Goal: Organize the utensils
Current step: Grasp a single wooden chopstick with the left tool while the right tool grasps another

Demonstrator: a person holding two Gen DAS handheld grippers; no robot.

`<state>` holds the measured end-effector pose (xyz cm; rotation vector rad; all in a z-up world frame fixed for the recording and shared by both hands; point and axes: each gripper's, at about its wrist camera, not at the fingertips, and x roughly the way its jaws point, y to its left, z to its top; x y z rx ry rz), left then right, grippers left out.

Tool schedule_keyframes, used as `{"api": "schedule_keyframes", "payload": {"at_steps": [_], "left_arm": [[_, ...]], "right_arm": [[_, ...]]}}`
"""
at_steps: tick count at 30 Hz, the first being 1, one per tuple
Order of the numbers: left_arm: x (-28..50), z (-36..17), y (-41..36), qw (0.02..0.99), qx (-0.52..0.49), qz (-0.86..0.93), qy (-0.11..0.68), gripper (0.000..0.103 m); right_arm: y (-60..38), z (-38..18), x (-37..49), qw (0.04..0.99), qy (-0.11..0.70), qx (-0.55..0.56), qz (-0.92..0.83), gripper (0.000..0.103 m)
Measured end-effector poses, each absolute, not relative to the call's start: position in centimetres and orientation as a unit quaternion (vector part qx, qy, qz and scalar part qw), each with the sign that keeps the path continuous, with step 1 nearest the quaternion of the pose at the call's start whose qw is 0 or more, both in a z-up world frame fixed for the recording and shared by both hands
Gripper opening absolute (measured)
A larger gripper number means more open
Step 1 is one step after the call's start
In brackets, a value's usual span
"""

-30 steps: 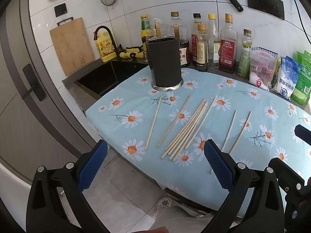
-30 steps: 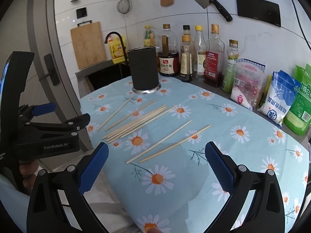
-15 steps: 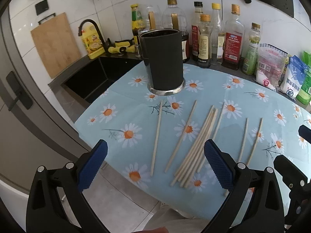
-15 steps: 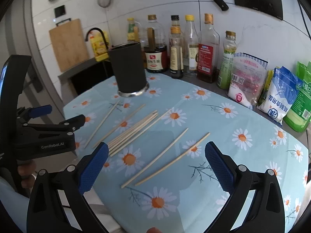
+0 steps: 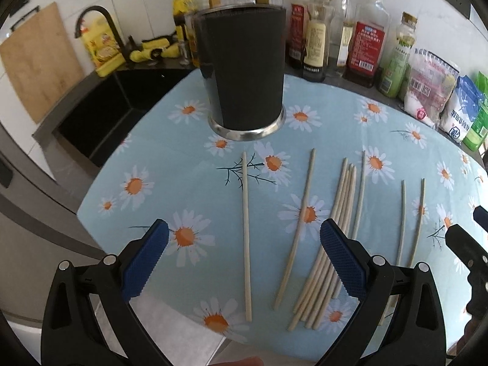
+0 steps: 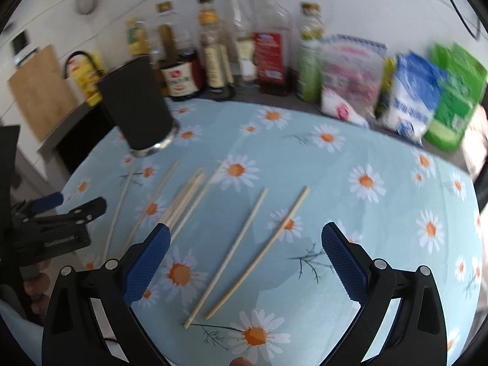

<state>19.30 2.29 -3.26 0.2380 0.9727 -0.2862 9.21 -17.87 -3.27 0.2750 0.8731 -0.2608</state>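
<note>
Both grippers have dropped closer over the daisy tablecloth (image 5: 170, 158) since a second ago. Left gripper (image 5: 244, 259) gapes wide, empty, above a lone chopstick (image 5: 245, 231); right gripper (image 6: 244, 259) is equally spread over two chopsticks (image 6: 241, 253) (its view is blurred). Beyond stands the black holder (image 5: 244, 73), now larger.

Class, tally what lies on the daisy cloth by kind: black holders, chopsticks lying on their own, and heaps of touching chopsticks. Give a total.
Black holder: 1
Lone chopsticks: 4
Heap of touching chopsticks: 1 (the number of sticks in it cannot be told)
Total: 6
</note>
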Motion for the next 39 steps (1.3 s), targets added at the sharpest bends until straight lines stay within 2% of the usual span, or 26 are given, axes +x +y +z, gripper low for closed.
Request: {"api": "schedule_keyframes", "payload": {"at_steps": [6, 25, 39], "left_arm": [[21.4, -4.7, 2.5, 0.852, 0.113, -0.145, 0.490, 0.097], [25.6, -9.9, 2.3, 0.804, 0.106, -0.145, 0.567, 0.098], [24.5, -10.2, 3.0, 0.842, 0.096, -0.152, 0.509, 0.099]], "right_arm": [[-18.9, -5.9, 10.3, 0.851, 0.460, 0.124, -0.221, 0.095], [-21.0, -10.5, 11.0, 0.801, 0.507, 0.158, -0.277, 0.095], [-21.4, -10.8, 10.5, 0.798, 0.497, 0.192, -0.282, 0.097]]}}
